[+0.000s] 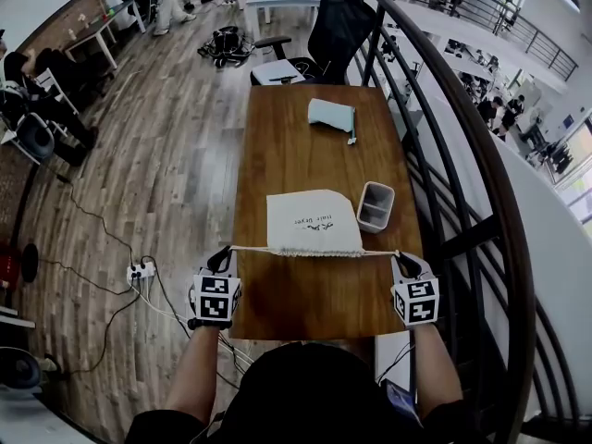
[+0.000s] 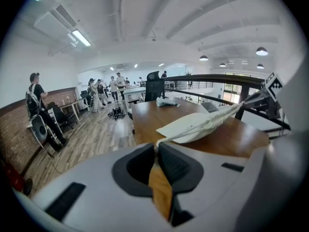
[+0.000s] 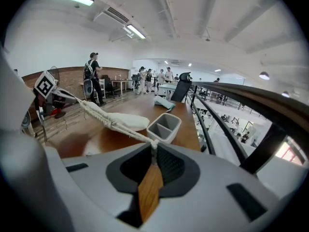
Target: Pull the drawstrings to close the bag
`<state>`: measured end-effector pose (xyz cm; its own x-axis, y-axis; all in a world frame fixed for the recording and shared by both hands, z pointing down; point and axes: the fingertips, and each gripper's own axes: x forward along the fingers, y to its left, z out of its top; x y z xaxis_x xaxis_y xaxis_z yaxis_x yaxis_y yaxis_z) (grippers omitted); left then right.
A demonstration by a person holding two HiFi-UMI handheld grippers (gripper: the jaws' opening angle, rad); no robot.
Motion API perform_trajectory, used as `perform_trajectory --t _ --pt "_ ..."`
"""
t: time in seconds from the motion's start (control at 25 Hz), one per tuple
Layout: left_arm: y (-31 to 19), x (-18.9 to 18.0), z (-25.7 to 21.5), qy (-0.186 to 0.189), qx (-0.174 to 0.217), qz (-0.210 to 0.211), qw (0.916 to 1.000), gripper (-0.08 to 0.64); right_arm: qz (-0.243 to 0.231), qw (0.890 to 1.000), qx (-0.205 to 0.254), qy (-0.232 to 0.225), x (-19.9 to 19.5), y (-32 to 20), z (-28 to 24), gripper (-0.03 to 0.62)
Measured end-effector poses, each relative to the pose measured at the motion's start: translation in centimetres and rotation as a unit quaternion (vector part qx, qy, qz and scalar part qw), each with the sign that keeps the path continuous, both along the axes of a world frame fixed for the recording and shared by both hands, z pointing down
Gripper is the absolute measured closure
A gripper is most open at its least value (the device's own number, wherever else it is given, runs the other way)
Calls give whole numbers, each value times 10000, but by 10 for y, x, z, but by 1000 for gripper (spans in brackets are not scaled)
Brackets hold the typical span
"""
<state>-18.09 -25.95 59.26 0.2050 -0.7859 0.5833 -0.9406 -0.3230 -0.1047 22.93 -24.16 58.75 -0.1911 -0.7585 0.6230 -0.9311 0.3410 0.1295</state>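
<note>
Pinching one end of the white drawstring (image 1: 252, 248) in the left gripper (image 2: 156, 146), jaws clenched on the cord right at their tips. Pinching the other end the same way in the right gripper (image 3: 153, 146), cord caught between the dark pads. Holding both grippers well apart near the front edge of the wooden table (image 1: 305, 155), the left one at its left edge, the right one at its right. Holding the cord taut and nearly straight from one set of jaws to the other. Showing the white cloth bag (image 1: 313, 220) midway between them on the tabletop, mouth toward the person and gathered into tight puckers along the cord, body spread flat behind it with small dark print on top. Beyond the bag, just to its right: a grey two-compartment bin (image 1: 376, 205). Farther back on the table, a pale green folded cloth (image 1: 330, 115). Past the far end, a black office chair (image 1: 338, 26); along the right side, a dark curved railing (image 1: 467, 132).
</note>
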Motion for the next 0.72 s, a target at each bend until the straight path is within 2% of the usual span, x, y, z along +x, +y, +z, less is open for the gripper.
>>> perform_trajectory --t 0.16,0.36,0.48,0.56,0.64,0.72 --pt "-3 -1 0 -90 -17 182 9998 525 437 9988 -145 -192 30 -4 5 558" --pt "-3 -6 -4 94 11 -83 9999 525 527 9983 -85 -219 24 -4 3 560" --pt "-3 -9 -9 -327 141 37 9994 525 529 9983 -83 -249 19 -3 1 560" --pt "-5 -12 -12 -461 207 41 9987 525 513 9984 -58 -239 16 -4 -2 560" --pt "-6 -15 -12 -327 192 -48 9993 526 566 9982 -23 -204 21 -4 -4 560" --pt "-6 -20 -6 -6 69 -160 9998 526 837 9961 -10 -293 43 -4 -3 561"
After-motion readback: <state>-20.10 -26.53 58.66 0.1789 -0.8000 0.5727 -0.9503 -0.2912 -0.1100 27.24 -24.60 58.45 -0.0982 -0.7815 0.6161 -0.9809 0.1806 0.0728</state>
